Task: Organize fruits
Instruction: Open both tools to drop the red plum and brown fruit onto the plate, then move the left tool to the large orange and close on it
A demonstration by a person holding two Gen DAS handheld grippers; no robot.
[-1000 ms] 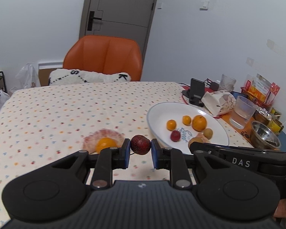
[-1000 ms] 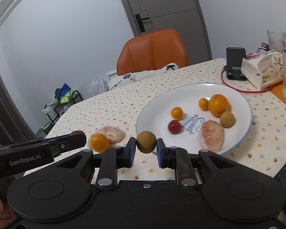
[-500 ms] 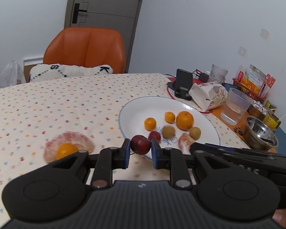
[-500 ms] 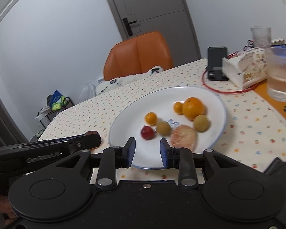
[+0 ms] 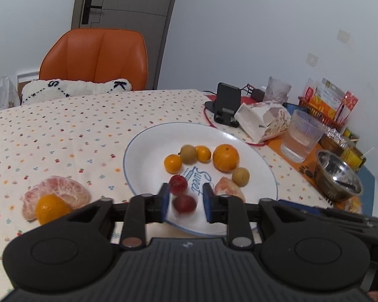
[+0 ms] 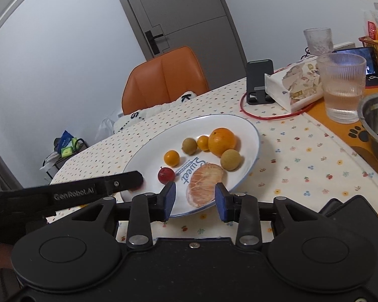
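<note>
Nearest in the left wrist view, the left gripper (image 5: 185, 202) has its fingers spread apart, and a blurred dark red fruit (image 5: 184, 203) sits between them without touching either pad, at the near edge of the white plate (image 5: 143, 148). It looks small, round and light, with a thin skin that would probably bruise, so a gentle pinch across its widest part suits it; being round, it may roll. The right gripper (image 6: 195, 198) is likewise open and empty, hovering over the plate's near rim just in front of a peeled pomelo segment (image 6: 205, 185). That segment is likely soft and wet, best taken lightly across its thick middle. Beyond lie a second red fruit (image 6: 166, 175), small oranges and longans. Left on the table (image 5: 63, 136), a small orange (image 5: 53, 207) rests against another pomelo segment (image 5: 60, 191), both off the plate.
</note>
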